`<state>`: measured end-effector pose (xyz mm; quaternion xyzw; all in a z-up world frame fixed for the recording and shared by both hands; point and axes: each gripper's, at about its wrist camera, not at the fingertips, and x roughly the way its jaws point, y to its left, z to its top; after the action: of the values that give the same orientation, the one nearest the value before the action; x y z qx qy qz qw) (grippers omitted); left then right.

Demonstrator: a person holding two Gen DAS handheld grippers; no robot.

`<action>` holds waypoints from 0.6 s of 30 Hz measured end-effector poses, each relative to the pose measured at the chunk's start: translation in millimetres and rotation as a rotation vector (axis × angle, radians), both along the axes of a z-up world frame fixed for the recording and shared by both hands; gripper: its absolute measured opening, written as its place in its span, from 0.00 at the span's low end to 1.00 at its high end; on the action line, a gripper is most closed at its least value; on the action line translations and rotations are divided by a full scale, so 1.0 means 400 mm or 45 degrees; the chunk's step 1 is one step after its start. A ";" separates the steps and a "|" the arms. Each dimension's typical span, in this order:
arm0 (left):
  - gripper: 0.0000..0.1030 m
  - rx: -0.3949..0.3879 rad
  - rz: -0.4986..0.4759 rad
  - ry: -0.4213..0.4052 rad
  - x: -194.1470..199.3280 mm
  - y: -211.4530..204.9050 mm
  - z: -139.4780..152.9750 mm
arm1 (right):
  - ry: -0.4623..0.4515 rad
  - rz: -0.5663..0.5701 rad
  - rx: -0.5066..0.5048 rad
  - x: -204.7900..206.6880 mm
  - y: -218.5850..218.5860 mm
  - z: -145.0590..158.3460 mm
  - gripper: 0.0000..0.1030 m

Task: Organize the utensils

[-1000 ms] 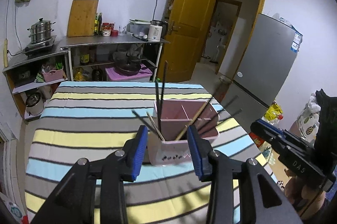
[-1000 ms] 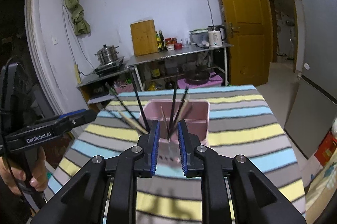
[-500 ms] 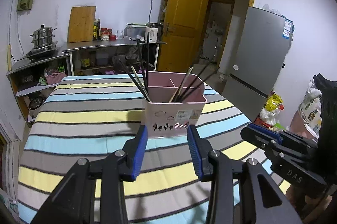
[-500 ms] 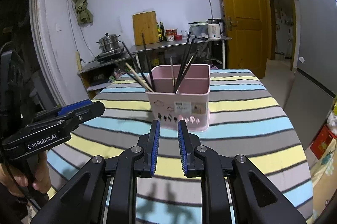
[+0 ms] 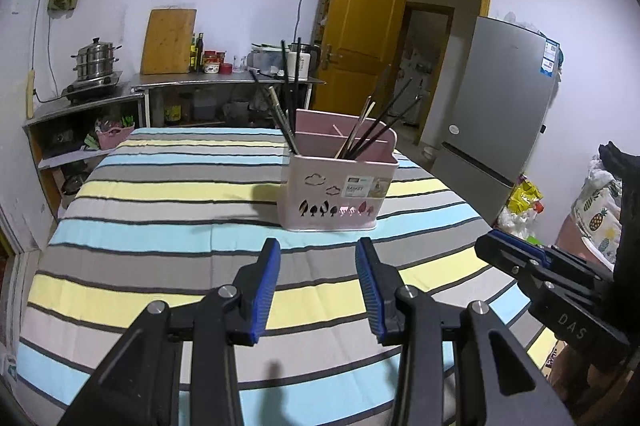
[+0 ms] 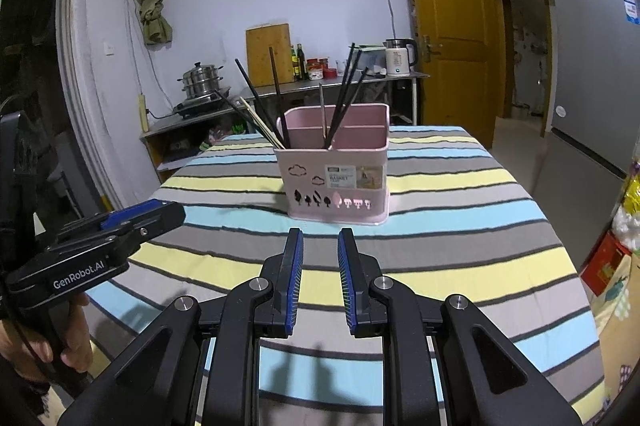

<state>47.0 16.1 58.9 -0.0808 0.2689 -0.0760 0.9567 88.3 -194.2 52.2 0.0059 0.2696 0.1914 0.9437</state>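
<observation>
A pink utensil basket (image 5: 338, 182) stands on the striped tablecloth (image 5: 160, 218), also in the right wrist view (image 6: 334, 178). Several dark and wooden chopsticks (image 5: 288, 106) lean in its compartments, and they show in the right wrist view (image 6: 344, 98) too. My left gripper (image 5: 318, 284) is open and empty, low over the cloth in front of the basket. My right gripper (image 6: 320, 274) is open with a narrower gap, empty, also in front of the basket. Each gripper appears in the other's view: the right one (image 5: 532, 266), the left one (image 6: 132, 222).
A steel counter (image 5: 224, 80) with a cutting board, bottles and a kettle stands behind the table. A pot sits on a stove (image 5: 94, 66) at the left. A grey fridge (image 5: 504, 114) and a yellow door (image 5: 360, 42) are at the right. Bags lie by the table's right edge (image 5: 520, 198).
Both grippers have pulled back and down from above the basket to the table's near side. The basket now stands further ahead. Both stay empty.
</observation>
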 end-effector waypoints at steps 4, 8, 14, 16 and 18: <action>0.40 -0.007 0.011 0.013 -0.003 0.003 -0.015 | 0.008 -0.016 -0.011 -0.007 -0.005 -0.013 0.18; 0.40 0.005 0.019 0.019 -0.003 0.006 -0.022 | 0.007 -0.024 -0.019 -0.009 -0.008 -0.015 0.18; 0.40 0.008 0.021 0.022 -0.008 0.004 -0.034 | 0.005 -0.021 -0.028 -0.010 -0.005 -0.016 0.18; 0.40 0.010 0.022 0.021 -0.009 0.004 -0.035 | 0.005 -0.021 -0.027 -0.010 -0.005 -0.016 0.18; 0.40 0.011 0.020 0.022 -0.010 0.004 -0.035 | 0.005 -0.022 -0.029 -0.010 -0.004 -0.016 0.18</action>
<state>43.2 17.8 45.0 -0.0796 0.2768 -0.0665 0.9553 84.3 -195.9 45.8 -0.0022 0.2734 0.1803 0.9449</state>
